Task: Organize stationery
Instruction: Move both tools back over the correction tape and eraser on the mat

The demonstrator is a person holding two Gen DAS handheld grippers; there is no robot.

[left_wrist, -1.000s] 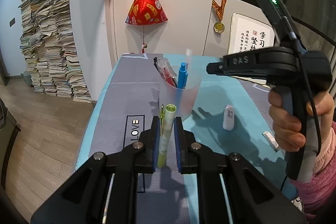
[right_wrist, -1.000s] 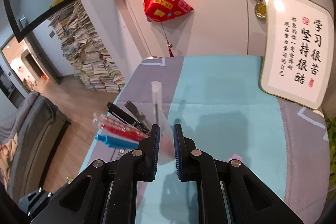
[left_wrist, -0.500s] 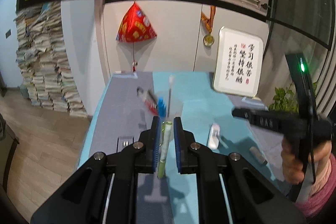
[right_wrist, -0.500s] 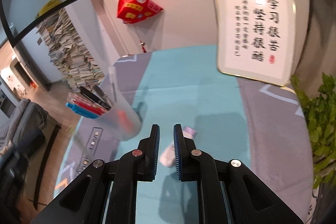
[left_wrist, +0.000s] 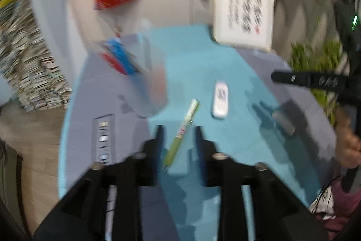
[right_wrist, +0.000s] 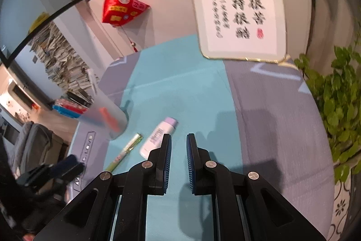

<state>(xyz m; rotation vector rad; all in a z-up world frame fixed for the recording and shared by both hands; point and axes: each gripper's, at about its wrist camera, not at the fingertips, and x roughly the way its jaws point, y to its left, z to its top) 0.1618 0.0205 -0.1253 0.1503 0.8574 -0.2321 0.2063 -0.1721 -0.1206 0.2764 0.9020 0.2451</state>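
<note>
A green pen (left_wrist: 182, 128) lies slanted on the teal cloth, loose between the fingers of my left gripper (left_wrist: 178, 128), whose jaws are opening and do not touch it. In the right wrist view the same pen (right_wrist: 124, 153) rests just right of the frosted cup (right_wrist: 106, 119) of pens. A white correction-tape case (right_wrist: 158, 137) lies beside the pen, by the left finger of my right gripper (right_wrist: 178, 137), which is shut and holds nothing. The left wrist view is blurred; it shows the cup (left_wrist: 151, 87), the white case (left_wrist: 220, 101) and the right gripper (left_wrist: 277, 77).
A small dark block (left_wrist: 284, 121) lies on the grey part of the cloth (right_wrist: 270, 128) at the right. A framed calligraphy sheet (right_wrist: 237, 6) leans on the wall at the table's back. A potted plant (right_wrist: 338, 101) stands at the right edge. A person's hand (left_wrist: 347, 139) holds the right gripper.
The left gripper's jaws have parted and released the green pen, which now lies tilted on the cloth. Both views have dipped toward the table; the right view has swung from the cup to the white case.
</note>
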